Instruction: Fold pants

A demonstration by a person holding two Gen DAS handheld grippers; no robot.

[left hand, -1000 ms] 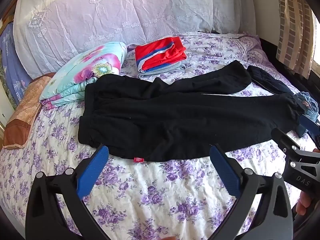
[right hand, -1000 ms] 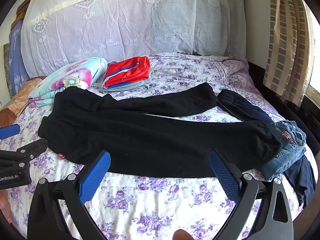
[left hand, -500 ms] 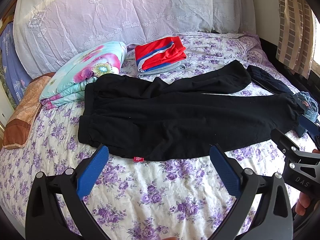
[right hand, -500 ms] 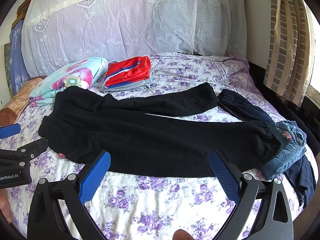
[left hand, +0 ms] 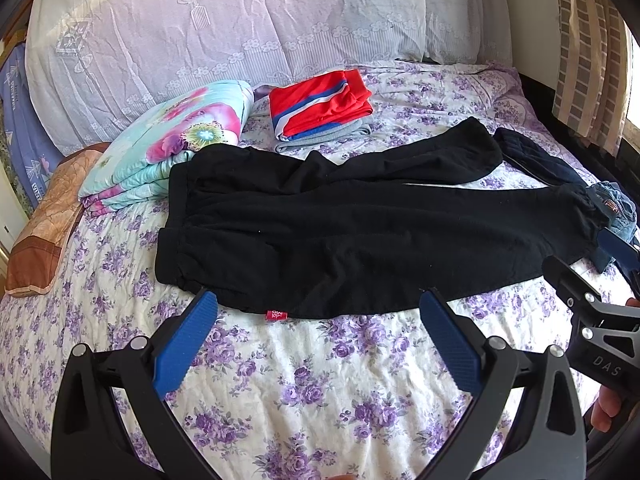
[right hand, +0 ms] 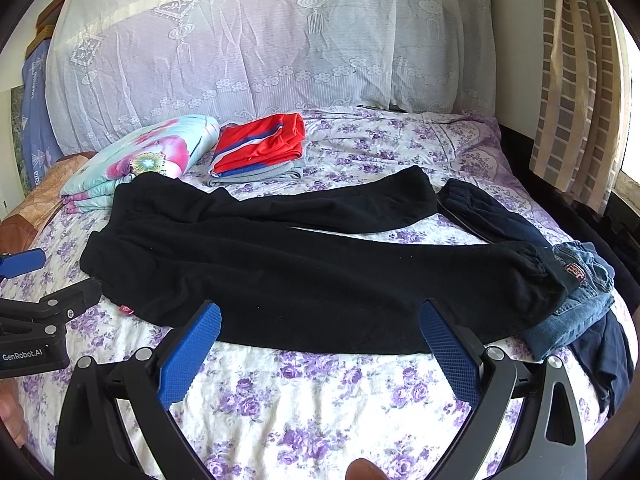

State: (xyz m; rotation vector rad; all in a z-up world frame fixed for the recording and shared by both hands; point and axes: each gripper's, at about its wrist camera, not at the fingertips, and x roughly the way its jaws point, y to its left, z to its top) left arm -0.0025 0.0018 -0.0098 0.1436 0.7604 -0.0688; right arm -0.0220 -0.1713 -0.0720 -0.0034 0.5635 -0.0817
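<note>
Black pants (left hand: 340, 232) (right hand: 304, 264) lie spread flat across the flowered bedsheet, waistband to the left, legs running right, the far leg angled away. A small red tag (left hand: 275, 314) sticks out at the near hem. My left gripper (left hand: 318, 312) hovers open just in front of the pants' near edge, toward the waist end. My right gripper (right hand: 320, 320) is open too, held over the near edge of the front leg, nothing between its blue pads. Each gripper shows at the side of the other's view.
A folded red, blue and grey garment stack (left hand: 320, 108) and a folded floral quilt (left hand: 172, 144) lie behind the pants. Dark trousers (right hand: 492, 216) and blue jeans (right hand: 576, 292) are heaped at the right edge of the bed. Lace-covered pillows stand at the headboard; curtains hang on the right.
Both grippers have crept slightly forward toward the pants' near edge. The pants lie unmoved and both grippers stay open.
</note>
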